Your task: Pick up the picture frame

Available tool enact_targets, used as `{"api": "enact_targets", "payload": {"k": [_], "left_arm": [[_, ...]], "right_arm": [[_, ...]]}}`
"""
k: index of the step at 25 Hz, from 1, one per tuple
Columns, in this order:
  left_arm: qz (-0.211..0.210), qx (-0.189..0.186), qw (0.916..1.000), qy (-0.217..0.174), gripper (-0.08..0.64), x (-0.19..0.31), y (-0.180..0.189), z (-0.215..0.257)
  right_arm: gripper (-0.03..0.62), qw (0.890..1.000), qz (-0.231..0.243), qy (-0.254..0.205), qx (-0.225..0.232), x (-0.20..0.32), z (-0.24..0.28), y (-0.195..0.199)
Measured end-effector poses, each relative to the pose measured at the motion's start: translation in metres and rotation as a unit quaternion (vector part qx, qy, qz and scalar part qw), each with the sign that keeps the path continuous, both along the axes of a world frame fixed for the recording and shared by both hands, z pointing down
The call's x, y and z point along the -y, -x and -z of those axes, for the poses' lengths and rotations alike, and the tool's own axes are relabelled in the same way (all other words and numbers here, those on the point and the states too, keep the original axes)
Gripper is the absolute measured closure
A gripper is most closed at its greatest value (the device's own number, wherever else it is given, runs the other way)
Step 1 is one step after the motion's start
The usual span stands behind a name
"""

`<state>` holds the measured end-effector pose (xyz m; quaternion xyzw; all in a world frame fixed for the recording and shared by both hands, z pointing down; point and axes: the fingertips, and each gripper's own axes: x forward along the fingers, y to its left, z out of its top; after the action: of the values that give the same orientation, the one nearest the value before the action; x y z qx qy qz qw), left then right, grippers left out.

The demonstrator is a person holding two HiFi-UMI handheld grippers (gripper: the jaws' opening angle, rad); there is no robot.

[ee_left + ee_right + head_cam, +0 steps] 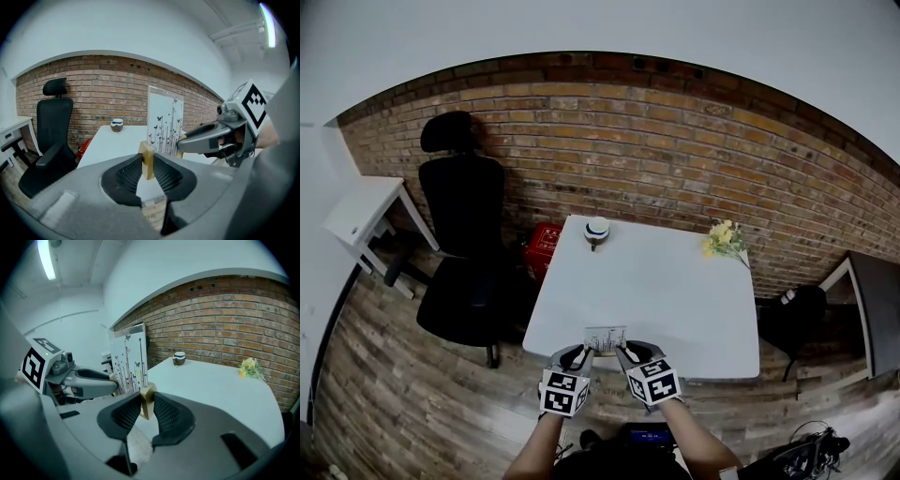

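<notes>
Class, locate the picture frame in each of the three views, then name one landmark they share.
Head view: picture frame bottom centre, near edge of the table.
Left gripper view: centre, wooden edge in the left claw.
Right gripper view: centre-left, wooden edge in the right claw.
Shared landmark: the cup at the far edge.

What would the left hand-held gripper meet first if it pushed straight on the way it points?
The picture frame: its wooden edge sits clamped in the left hand-held gripper. Past the frame the line seems to run onto the table, though depth is unclear.
</notes>
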<state>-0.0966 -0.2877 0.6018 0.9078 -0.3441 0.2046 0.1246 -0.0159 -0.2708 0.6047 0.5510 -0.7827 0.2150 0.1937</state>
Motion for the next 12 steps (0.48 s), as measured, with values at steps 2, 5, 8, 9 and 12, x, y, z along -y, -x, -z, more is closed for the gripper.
{"api": "enact_targets", "payload": {"k": [2, 5, 8, 9, 12], "left_arm": [[0.003, 0.001, 1.0000, -0.002, 0.480, -0.0003, -0.0010, 0.0012], [0.004, 0.004, 1.0000, -0.004, 0.479, -0.0019, -0.0037, 0.0032], [0.006, 0.006, 1.0000, -0.004, 0.480, -0.0042, -0.0056, 0.0039], [0.005, 0.006, 1.0000, -0.005, 0.480, -0.0048, -0.0066, 0.0036], [0.005, 0.008, 0.9999, -0.005, 0.479, -0.0060, -0.0096, 0.0035]], "right_arm": [[0.499, 1.000, 0.003, -0.001, 0.002, 0.0000, 0.0006, -0.0010], [0.499, 1.000, 0.003, -0.003, 0.006, -0.0016, 0.0021, -0.0039], [0.499, 1.000, 0.002, -0.004, 0.009, -0.0040, 0.0027, -0.0058], [0.499, 1.000, 0.002, -0.004, 0.009, -0.0047, 0.0023, -0.0067], [0.499, 1.000, 0.002, -0.003, 0.011, -0.0060, 0.0014, -0.0095]]}}
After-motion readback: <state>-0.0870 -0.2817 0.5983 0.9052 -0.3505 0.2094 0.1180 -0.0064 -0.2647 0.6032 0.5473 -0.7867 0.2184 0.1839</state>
